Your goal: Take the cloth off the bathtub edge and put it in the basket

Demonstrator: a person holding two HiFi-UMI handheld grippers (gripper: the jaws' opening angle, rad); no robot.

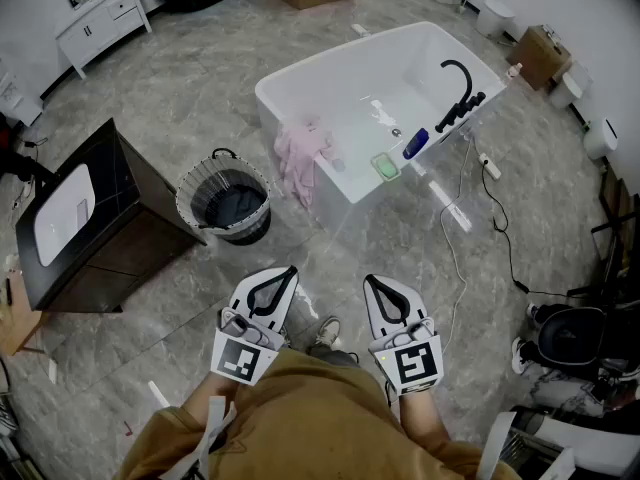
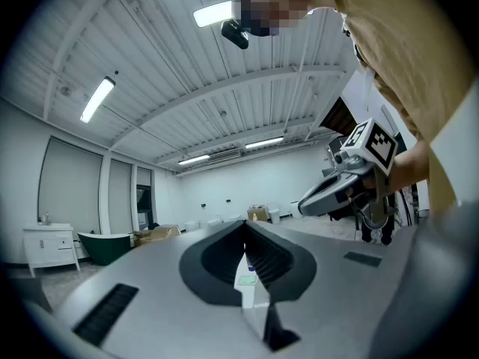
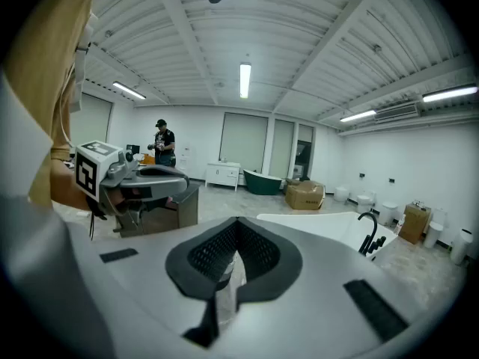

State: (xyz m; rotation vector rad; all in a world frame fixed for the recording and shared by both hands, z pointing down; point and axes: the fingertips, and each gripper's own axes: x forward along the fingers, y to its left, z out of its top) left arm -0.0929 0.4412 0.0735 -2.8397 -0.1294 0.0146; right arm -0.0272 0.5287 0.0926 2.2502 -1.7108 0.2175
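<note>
A: While the left tongs (image 2: 245,234) point out across the room, are they gripping anything?

B: No. Their tips are pressed together on nothing, and the right tongs (image 3: 236,223) are the same, closed and empty. Both are held low in front of the person's body, side by side, well apart from the tub.

A: And the cloth?

B: The cloth (image 1: 303,153) is pink and draped over the near rim of the white bathtub (image 1: 330,56). Part is bunched on top of the edge, and part hangs down the outer wall toward the floor. The basket (image 1: 186,194) stands on the floor near that corner of the tub, to the cloth's left, dark inside.

A: How do you expect it to handle?

B: Soft and light, I'd judge — no stiffness at all, so it will sag and trail from wherever it's pinched. It shouldn't slip much once the tongs bite into the fabric.

A: Where to take hold?

B: On the bunched part atop the rim, where the folds stand up and the tongs can close on several layers without scraping the tub. Pinching the hanging tail would probably work too, but the rest might drag over the edge. One pair should be enough — lift high, so the tail clears the basket's rim.
</note>
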